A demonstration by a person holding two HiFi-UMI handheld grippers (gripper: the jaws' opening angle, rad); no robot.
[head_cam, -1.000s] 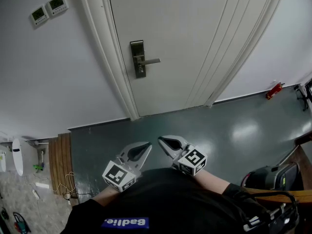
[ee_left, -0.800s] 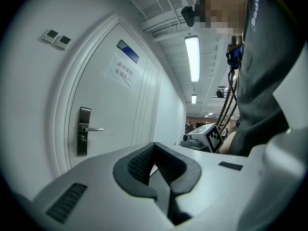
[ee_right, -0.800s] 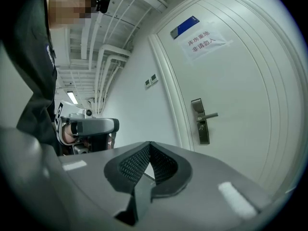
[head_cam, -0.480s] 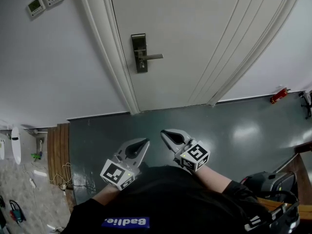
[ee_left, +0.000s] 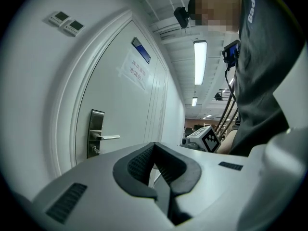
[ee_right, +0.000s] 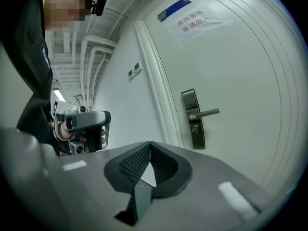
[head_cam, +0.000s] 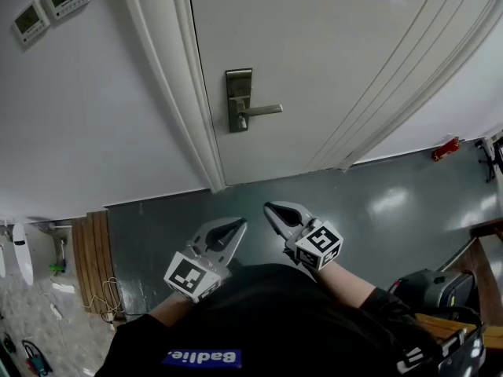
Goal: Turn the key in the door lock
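Note:
The white door carries a steel lock plate (head_cam: 240, 100) with a lever handle (head_cam: 264, 110) pointing right. A small key head (ee_right: 195, 127) shows below the lever, also visible as the key head (ee_left: 95, 150) in the left gripper view. My left gripper (head_cam: 240, 225) and right gripper (head_cam: 269, 207) hang side by side near my chest, well short of the door and level with each other. Both point at the door. The left gripper (ee_left: 154, 144) has its pads together, empty. The right gripper (ee_right: 150, 143) is likewise shut and holds nothing.
Two wall control panels (head_cam: 47, 6) sit left of the door frame (head_cam: 185, 93). A paper notice (ee_right: 192, 20) and blue plaque (ee_right: 173, 9) are on the door. A red object (head_cam: 444, 149) lies on the grey floor by the wall; a dark bag (head_cam: 436, 289) stands at right.
The door and lock plate have drawn nearer and look larger. Both grippers have moved forward toward the door together, still shut and empty.

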